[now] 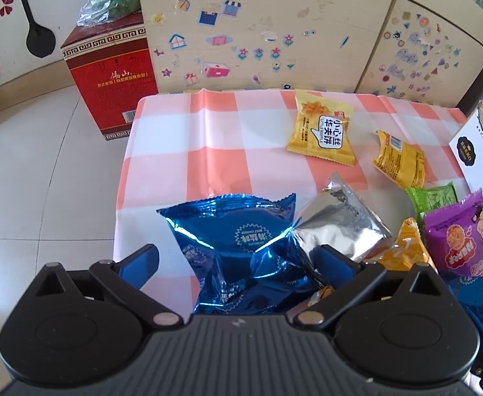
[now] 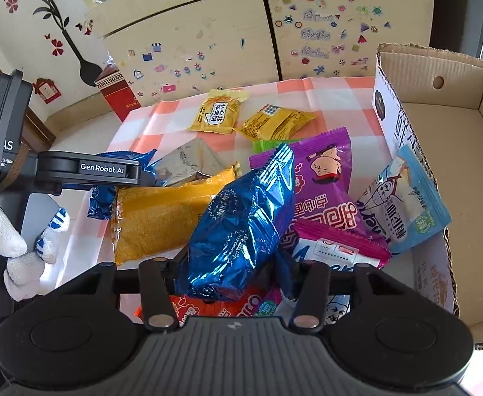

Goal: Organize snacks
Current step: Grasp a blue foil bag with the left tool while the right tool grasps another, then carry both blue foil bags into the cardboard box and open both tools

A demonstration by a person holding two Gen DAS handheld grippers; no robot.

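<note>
In the left wrist view a blue foil snack pack [image 1: 238, 241] lies on the pink-checked tablecloth [image 1: 208, 138] between the spread blue fingers [image 1: 140, 264] of my left gripper [image 1: 238, 259], which is open; the pads stand off the pack. My right gripper [image 2: 231, 267] is shut on a second blue foil pack [image 2: 241, 217], which stands tilted above a heap of snacks. From the right wrist view the left gripper [image 2: 122, 171] reaches in from the left, held by a white-gloved hand [image 2: 10, 241].
Two yellow packs [image 1: 320, 132] [image 1: 399, 161] lie further back on the cloth. A silver pack [image 1: 337, 227], an orange pack [image 2: 162, 217] and purple packs [image 2: 320, 178] form the heap. A cardboard box [image 2: 439, 132] stands at right, a light-blue pack [image 2: 403, 204] on its rim. A red carton [image 1: 109, 76] stands on the floor.
</note>
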